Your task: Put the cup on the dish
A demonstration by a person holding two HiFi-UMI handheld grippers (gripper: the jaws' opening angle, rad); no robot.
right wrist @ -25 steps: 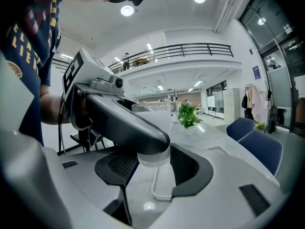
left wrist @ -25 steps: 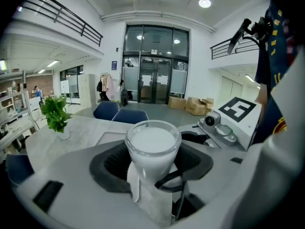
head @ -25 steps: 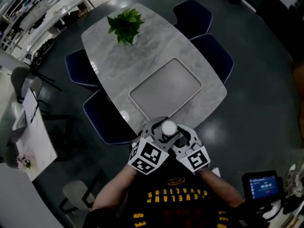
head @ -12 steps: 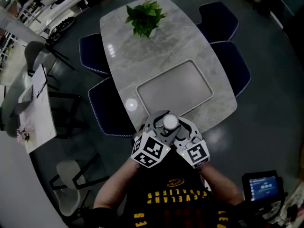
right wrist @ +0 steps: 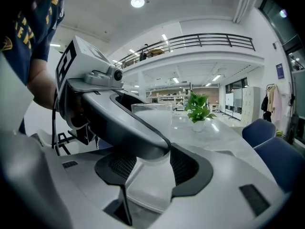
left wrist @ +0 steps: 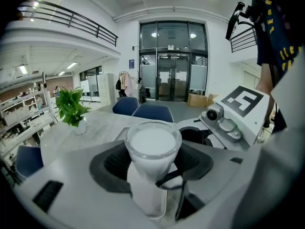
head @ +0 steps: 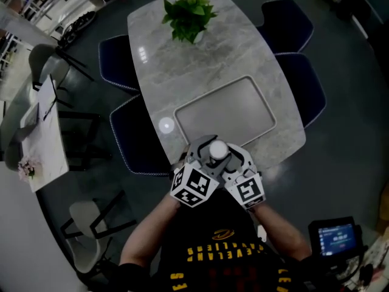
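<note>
A white cup (head: pixel 217 149) with a clear glass rim is held up in front of the person, over the near edge of the grey table (head: pixel 182 66). My left gripper (head: pixel 206 152) and right gripper (head: pixel 228 155) press in from either side, both shut on it. In the left gripper view the cup (left wrist: pixel 152 149) stands upright between the dark pads, with the right gripper (left wrist: pixel 224 123) close behind. In the right gripper view the cup (right wrist: pixel 148 128) is partly hidden by the left gripper (right wrist: pixel 114 120). The dish, a shallow grey rectangular tray (head: pixel 226 111), lies on the table just beyond the cup.
A potted green plant (head: pixel 190 14) stands at the table's far end. Dark blue chairs (head: pixel 134 145) (head: pixel 307 81) line both long sides. A white side desk (head: pixel 36 132) and a pale chair (head: pixel 88 224) are at the left, a small screen (head: pixel 335 236) at the lower right.
Both grippers, still clasping the cup, have come forward toward the table; the cup now sits over its near edge, closer to the tray.
</note>
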